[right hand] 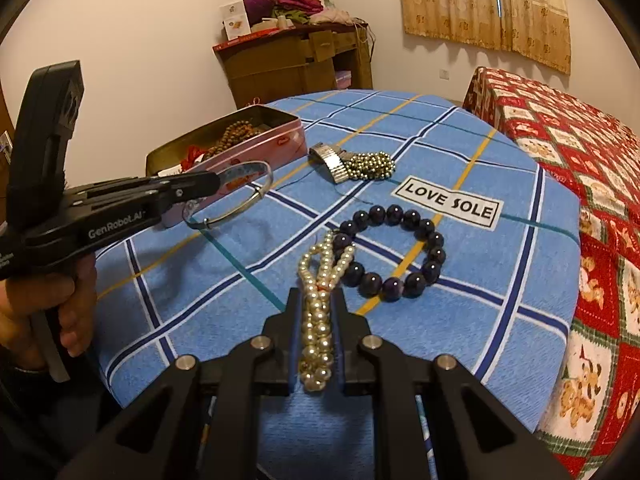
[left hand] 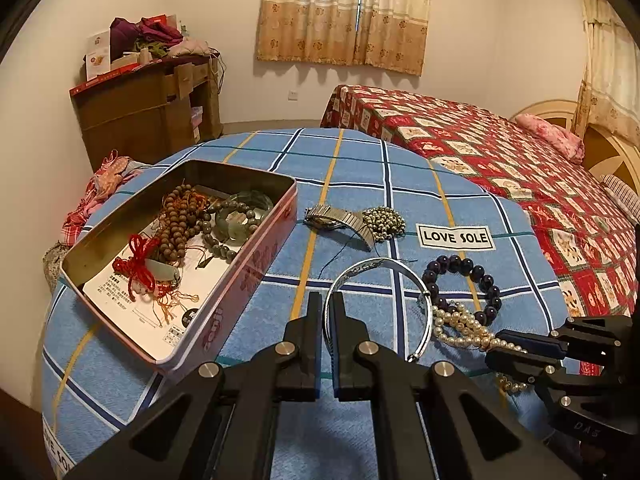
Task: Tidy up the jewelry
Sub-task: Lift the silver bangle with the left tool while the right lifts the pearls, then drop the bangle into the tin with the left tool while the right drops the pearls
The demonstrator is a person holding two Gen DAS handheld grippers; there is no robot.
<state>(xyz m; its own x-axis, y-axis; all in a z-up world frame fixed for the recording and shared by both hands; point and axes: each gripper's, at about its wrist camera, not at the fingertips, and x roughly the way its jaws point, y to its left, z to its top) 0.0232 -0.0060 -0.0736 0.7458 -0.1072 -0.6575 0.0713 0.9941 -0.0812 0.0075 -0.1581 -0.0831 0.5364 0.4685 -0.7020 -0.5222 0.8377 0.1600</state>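
Left wrist view: the left gripper (left hand: 328, 312) is pinched narrow on the rim of the silver bangle (left hand: 426, 304), which is lifted off the blue plaid cloth (left hand: 360, 168). Taking the open pink tin (left hand: 256, 264) as landmark, the bangle hangs just right of its near corner. Inside the tin lie brown wooden beads (left hand: 180, 220), a grey bead bracelet (left hand: 218, 240), a green jade bangle (left hand: 240, 216) and a red-corded pendant (left hand: 138, 264). Right of the tin, well apart, a metal watch (left hand: 340, 220) touches a heap of small gold beads (left hand: 384, 220); farther right sit the "LOVE SOLE" label (left hand: 456, 237) and the dark purple bead bracelet (left hand: 464, 284).

In the right wrist view the right gripper (right hand: 316, 320) is closed on the pearl strand (right hand: 320, 304), whose far loop touches the purple bracelet (right hand: 394, 252). The left gripper (right hand: 200, 186) and bangle (right hand: 236, 196) stand in front of the tin (right hand: 280, 140), hiding part of its side. The tin's near wall hides most of its contents from here. The pearls' near end is cut off behind the gripper body.
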